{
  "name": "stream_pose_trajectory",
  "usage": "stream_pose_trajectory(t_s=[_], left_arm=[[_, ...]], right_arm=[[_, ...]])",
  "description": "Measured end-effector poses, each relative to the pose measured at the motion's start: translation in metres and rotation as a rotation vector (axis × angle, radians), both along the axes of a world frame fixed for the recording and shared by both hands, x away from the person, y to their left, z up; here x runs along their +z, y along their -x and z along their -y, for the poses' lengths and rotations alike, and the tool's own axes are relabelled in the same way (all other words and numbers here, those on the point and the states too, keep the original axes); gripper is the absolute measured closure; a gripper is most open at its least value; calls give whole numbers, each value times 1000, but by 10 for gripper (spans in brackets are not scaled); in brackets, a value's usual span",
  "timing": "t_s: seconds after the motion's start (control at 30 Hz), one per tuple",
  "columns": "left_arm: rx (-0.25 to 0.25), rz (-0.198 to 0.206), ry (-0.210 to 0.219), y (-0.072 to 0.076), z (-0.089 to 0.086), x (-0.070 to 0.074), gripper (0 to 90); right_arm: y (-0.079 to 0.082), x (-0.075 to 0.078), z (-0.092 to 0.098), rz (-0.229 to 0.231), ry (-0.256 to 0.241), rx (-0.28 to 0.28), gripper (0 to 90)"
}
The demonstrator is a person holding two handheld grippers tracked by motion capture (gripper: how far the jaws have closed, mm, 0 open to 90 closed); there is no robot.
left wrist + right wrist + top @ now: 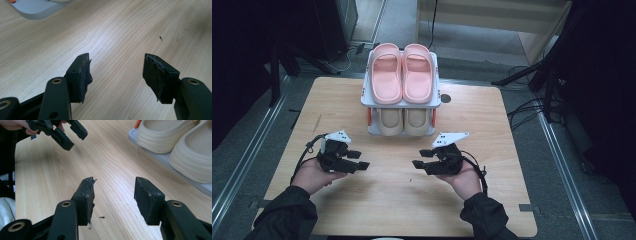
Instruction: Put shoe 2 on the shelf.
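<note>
A grey two-tier shoe rack (pixel 367 100) stands at the back middle of the wooden table (pixel 492 150). A pair of pink slippers (pixel 401 73) lies on its top shelf. On the lower shelf sits a pair of beige slippers (pixel 403 122), seen close in the right gripper view (pixel 162 135). My left gripper (pixel 358 160) is held in front of the rack to the left, open and empty (pixel 117 58). To the right of it my right gripper (pixel 422 158) is also open with nothing between its jaws (pixel 113 181). The two grippers point toward each other.
A dark round hole (pixel 445 98) marks the table beside the rack. A corner of the rack's base (pixel 32 10) lies far ahead of the left gripper. The left gripper (pixel 72 136) shows in the right gripper view. Dark stands and cables surround the table on the floor.
</note>
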State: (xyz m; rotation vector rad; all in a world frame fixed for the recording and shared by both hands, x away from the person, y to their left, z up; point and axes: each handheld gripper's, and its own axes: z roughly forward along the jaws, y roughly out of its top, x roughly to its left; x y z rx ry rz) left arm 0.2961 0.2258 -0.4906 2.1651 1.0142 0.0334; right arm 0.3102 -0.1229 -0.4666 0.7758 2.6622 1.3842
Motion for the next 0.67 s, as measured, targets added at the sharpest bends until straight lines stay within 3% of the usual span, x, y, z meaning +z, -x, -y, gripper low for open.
stream_pose_trajectory(t_s=[0.67], left_arm=[[-1,0,3,0,-1,0,383]], right_arm=[[-1,-4,1,-12,21,12,501]])
